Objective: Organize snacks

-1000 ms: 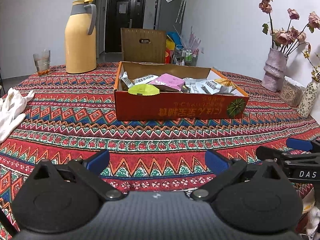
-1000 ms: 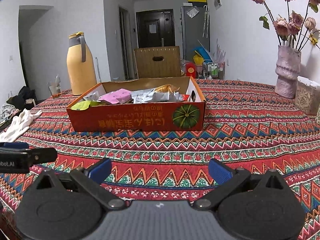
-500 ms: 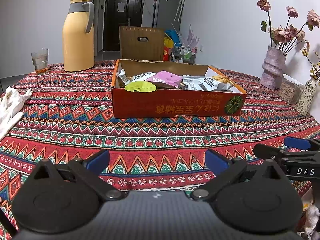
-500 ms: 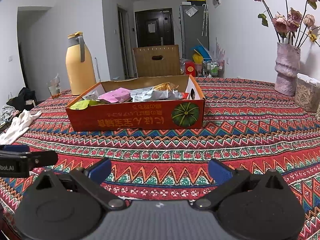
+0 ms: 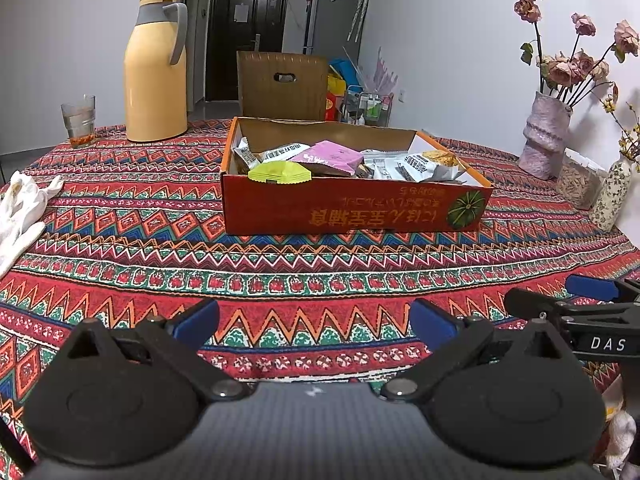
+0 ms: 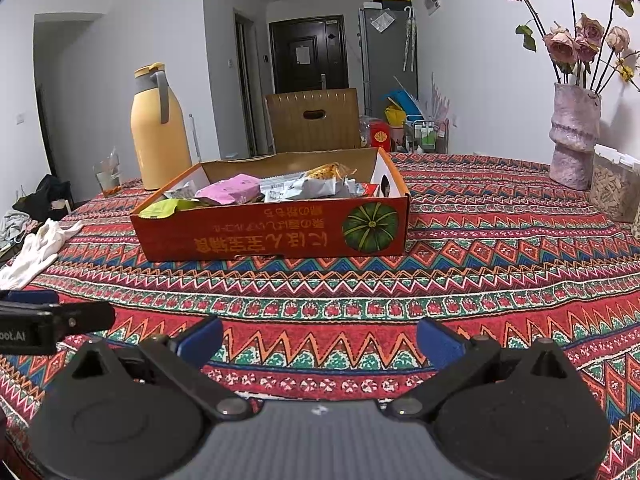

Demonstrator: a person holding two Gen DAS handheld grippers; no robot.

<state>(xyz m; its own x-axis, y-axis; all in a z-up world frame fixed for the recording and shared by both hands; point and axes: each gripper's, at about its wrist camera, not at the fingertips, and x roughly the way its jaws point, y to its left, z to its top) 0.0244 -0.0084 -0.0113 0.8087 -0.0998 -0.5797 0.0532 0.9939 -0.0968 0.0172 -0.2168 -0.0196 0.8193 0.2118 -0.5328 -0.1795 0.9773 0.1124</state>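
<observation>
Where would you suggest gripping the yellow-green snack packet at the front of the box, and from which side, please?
Grip the yellow-green packet by its near crimped edge, which overhangs the front wall of the orange box. Probably best from above and the front, fingers spanning its thin flat thickness. It lies nearly flat on top at the box's left end, so the open left gripper looks better placed.

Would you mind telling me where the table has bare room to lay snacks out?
The widest free patch is the tablecloth between the cardboard box and both open tongs, left and right. It is crowded by the vase, and by the white cloth and thermos on the opposite side.
</observation>
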